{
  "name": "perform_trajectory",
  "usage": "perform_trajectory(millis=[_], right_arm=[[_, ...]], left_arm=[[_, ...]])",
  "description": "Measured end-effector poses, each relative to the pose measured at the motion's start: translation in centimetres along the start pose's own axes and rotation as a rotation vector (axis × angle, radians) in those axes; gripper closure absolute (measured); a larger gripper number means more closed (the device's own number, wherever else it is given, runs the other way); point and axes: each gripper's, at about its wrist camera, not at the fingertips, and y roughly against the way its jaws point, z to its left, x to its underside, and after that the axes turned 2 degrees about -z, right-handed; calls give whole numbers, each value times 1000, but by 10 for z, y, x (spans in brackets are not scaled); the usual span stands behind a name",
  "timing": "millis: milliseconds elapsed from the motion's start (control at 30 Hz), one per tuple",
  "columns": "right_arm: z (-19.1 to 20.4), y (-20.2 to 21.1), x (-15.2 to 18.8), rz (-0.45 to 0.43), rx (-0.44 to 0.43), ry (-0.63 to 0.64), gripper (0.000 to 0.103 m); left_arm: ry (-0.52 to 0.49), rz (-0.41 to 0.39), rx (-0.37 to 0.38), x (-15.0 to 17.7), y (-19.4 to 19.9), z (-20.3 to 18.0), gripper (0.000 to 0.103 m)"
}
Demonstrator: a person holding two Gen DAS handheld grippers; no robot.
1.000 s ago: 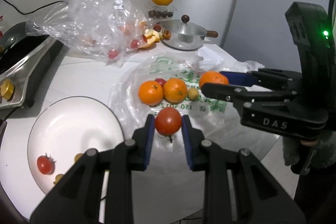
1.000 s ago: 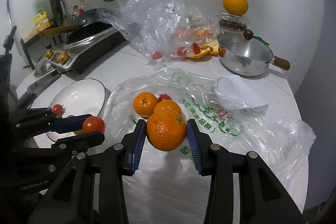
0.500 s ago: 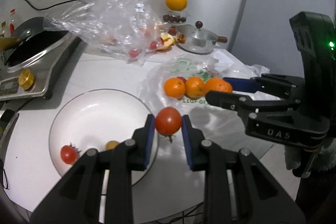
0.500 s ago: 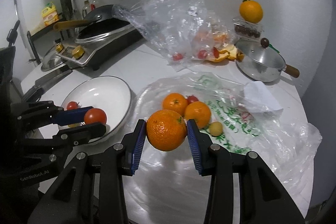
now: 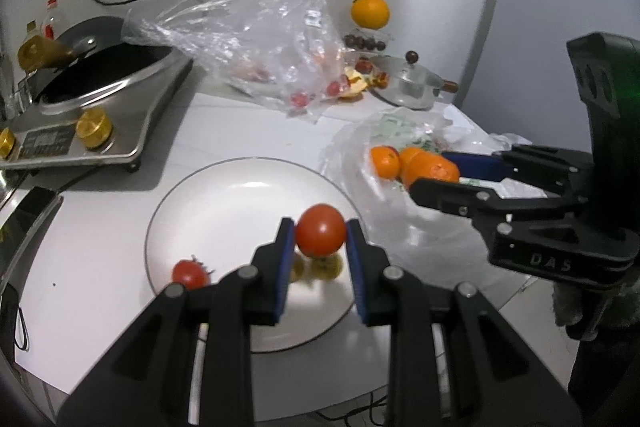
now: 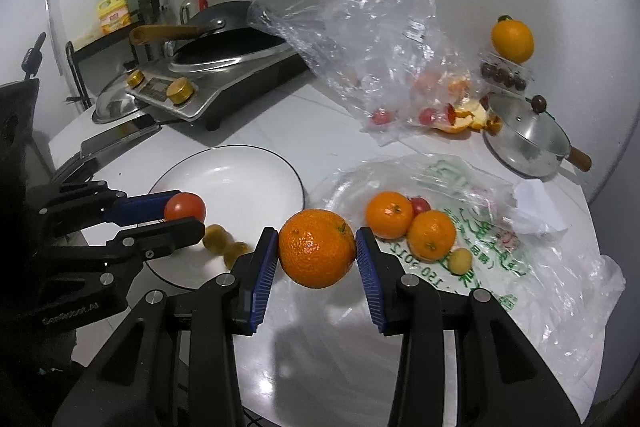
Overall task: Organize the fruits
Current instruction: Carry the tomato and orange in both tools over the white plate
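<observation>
Left tongs (image 5: 320, 239) clamped on a red tomato (image 5: 320, 230), held above the white plate (image 5: 224, 195). In plate: one small tomato (image 5: 190, 273) with stem, plus two yellowish small fruits (image 6: 224, 247) – blurred. Right tongs (image 6: 317, 254) closed on a large orange (image 6: 317, 247), raised over the flat printed bag (image 6: 500, 227) on the tabletop (image 6: 328, 119). On that bag: two oranges (image 6: 390, 215) touching, a red tomato (image 6: 420, 205) behind them, a small yellow fruit (image 6: 460, 261) just beside. Crumpled clear bag (image 6: 372, 39) farther back – cherry tomatoes and orange peel inside. Lidded metal pot (image 6: 524, 143) at right
</observation>
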Motion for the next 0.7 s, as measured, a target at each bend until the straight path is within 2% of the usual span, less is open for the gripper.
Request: perform_trajectory(millis=[700], right_arm=[[38,-41,-7,63,-28,33,61]], left_arm=[[52,35,-35,18,-12,50,76]])
